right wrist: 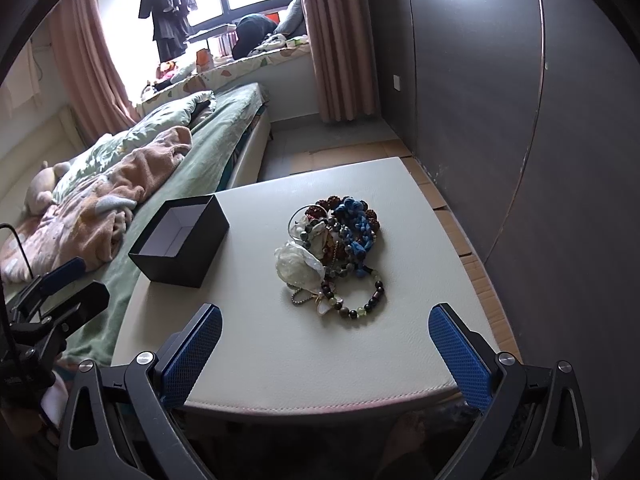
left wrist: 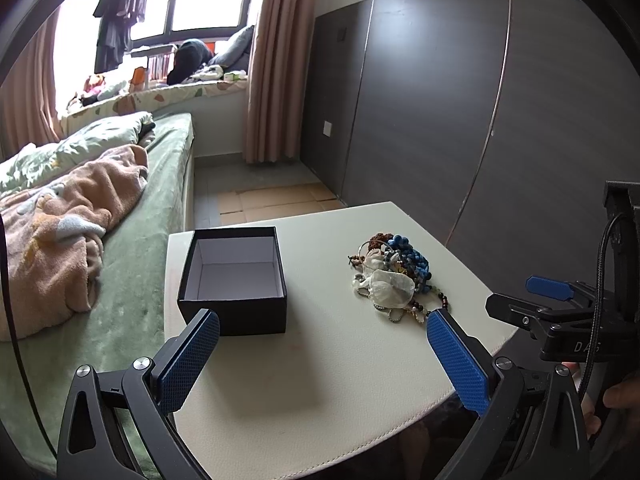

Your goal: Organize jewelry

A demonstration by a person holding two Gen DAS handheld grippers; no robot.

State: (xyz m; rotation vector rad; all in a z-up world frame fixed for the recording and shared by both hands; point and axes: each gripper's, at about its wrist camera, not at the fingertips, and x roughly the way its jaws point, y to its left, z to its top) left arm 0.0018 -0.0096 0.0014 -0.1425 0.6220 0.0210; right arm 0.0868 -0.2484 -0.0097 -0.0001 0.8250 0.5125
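A pile of jewelry (left wrist: 394,274) lies on the white padded table (left wrist: 320,360): blue and brown bead strings, metal chains, a thin bangle and a clear plastic pouch. It also shows in the right wrist view (right wrist: 336,256). An open, empty black box (left wrist: 236,280) with a pale lining stands left of the pile, also seen in the right wrist view (right wrist: 180,240). My left gripper (left wrist: 324,348) is open and empty above the table's near part, between box and pile. My right gripper (right wrist: 326,344) is open and empty at the near edge, in front of the pile.
A bed (left wrist: 132,216) with green sheet and a pink blanket runs along the table's left side. A dark wardrobe wall (left wrist: 480,120) stands to the right. The right gripper's body (left wrist: 560,312) shows at the left view's right edge. Cardboard lies on the floor behind the table.
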